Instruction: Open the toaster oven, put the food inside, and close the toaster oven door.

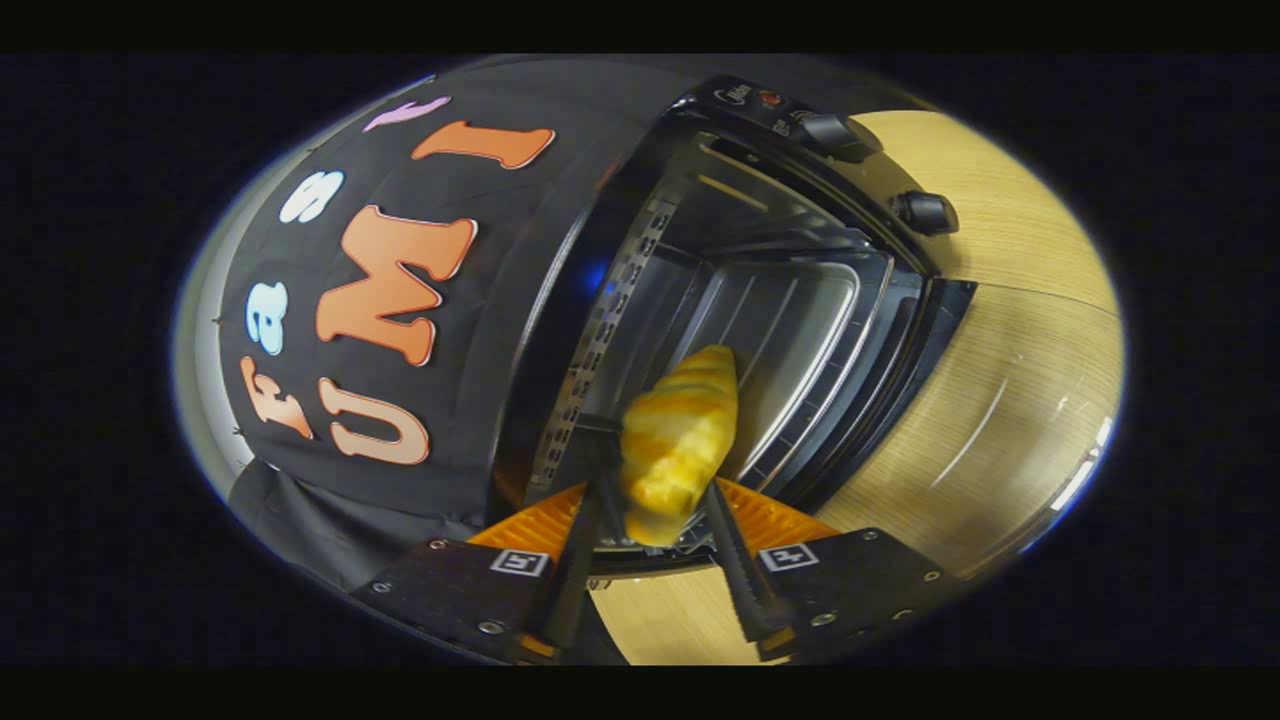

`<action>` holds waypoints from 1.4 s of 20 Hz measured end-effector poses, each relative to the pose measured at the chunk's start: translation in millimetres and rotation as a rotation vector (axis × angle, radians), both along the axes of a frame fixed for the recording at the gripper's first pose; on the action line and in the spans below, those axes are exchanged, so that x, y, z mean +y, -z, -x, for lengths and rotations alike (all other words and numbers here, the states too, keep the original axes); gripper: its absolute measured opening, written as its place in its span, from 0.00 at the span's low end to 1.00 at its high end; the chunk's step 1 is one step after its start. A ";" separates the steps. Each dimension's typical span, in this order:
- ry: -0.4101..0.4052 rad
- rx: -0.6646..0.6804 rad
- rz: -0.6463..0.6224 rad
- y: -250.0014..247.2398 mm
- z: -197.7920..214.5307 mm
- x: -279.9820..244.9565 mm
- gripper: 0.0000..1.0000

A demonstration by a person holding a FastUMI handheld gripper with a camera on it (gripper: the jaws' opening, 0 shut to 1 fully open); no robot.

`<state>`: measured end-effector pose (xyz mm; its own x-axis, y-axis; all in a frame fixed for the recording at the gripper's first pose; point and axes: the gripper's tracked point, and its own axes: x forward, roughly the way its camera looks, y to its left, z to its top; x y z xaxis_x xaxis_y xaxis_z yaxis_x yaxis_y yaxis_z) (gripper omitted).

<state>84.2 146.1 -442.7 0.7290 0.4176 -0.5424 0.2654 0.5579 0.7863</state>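
Tilted toward the open oven (760,300), the gripper (655,480) has both fingers (585,530) clamped on one croissant (680,440); two knobs (925,212), wooden table (1000,400).

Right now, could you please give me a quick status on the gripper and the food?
Gripper shut on croissant. Toaster oven door open, croissant at the mouth, tray beyond. Nothing in the way.

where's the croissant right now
In the gripper view the croissant is clamped between the gripper fingers, held at the open toaster oven mouth, just in front of its tray.
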 end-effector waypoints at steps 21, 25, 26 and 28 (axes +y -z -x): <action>-0.258 -0.028 0.429 -17.4 121.6 -60.4 0.98; -0.322 -0.023 0.594 -8.0 142.9 -86.9 0.98; -0.343 -0.022 0.647 -5.1 149.0 -93.7 0.98; -0.392 -0.017 0.747 -0.2 163.0 -107.7 0.99</action>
<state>-78.8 38.4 -442.5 0.6162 0.1781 -0.7672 -0.0645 0.9822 0.1762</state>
